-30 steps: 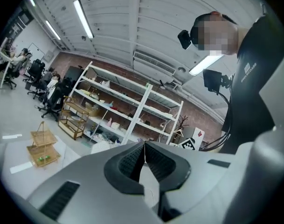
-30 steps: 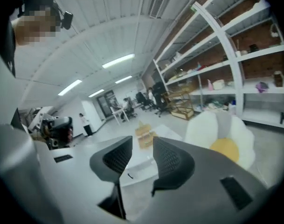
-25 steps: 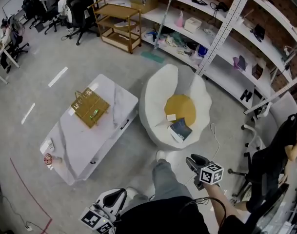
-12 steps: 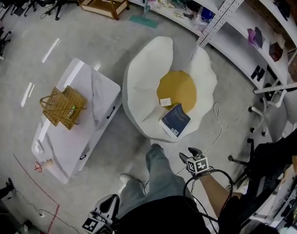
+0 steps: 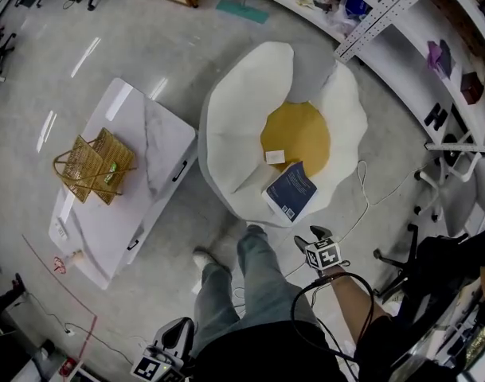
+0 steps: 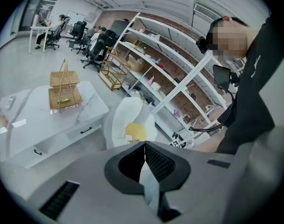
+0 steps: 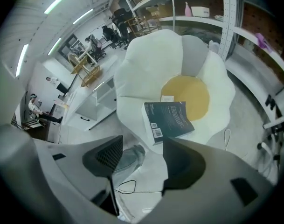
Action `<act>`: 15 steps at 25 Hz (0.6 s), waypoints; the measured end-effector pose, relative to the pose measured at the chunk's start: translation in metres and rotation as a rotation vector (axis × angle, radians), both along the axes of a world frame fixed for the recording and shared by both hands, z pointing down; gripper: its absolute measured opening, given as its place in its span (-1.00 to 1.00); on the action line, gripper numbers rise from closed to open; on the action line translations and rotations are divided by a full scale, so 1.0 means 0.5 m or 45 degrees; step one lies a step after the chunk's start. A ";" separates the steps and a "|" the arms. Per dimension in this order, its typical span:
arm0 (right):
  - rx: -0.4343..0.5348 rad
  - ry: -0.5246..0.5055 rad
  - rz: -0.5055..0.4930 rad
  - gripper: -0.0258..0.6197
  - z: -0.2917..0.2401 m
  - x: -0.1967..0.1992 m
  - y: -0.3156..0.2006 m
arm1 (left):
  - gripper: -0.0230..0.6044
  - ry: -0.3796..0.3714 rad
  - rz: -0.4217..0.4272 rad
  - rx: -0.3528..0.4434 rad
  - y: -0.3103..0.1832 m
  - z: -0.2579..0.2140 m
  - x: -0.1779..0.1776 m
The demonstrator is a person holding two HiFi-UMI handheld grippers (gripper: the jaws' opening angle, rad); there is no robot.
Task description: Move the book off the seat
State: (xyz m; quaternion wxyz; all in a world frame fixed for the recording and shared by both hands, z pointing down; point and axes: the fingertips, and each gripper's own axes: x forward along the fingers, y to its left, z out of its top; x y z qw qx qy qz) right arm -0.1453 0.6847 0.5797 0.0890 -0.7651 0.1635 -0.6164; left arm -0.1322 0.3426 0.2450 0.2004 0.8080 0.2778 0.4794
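A dark blue-grey book (image 5: 290, 191) lies flat on the front lip of a white egg-shaped seat (image 5: 226, 126), partly over its yellow centre cushion (image 5: 296, 138). A small white card (image 5: 275, 157) rests beside it. My right gripper (image 5: 314, 239) hangs just in front of the seat's edge, short of the book (image 7: 169, 118). It (image 7: 142, 155) is open, its jaws have just been opening, and nothing is between them. My left gripper (image 5: 181, 334) stays low beside my leg, far from the seat (image 6: 128, 120). Its pads (image 6: 145, 146) meet at the tips.
Left of the seat stands a white low table (image 5: 146, 157) carrying a wicker basket (image 5: 95, 165). Metal shelving (image 5: 401, 22) runs behind the seat. A cable (image 5: 361, 205) trails on the floor at the right, near an office chair (image 5: 433, 269). My legs (image 5: 258, 277) stand at the seat's front.
The view has closed in on the seat and the book looks larger. My right gripper has come lower and nearer the seat's front edge. The left gripper stays at the bottom.
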 end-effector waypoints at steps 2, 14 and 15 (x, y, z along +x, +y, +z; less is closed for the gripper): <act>-0.007 -0.006 -0.033 -0.12 0.019 0.012 -0.002 | -0.91 -0.022 0.006 -0.002 0.007 0.015 0.002; -0.055 -0.059 -0.104 0.03 0.142 0.052 -0.026 | -0.91 -0.088 0.008 -0.032 -0.022 0.106 0.049; -0.070 -0.055 -0.125 0.04 0.152 0.056 -0.030 | -0.91 -0.089 0.019 -0.033 -0.027 0.115 0.055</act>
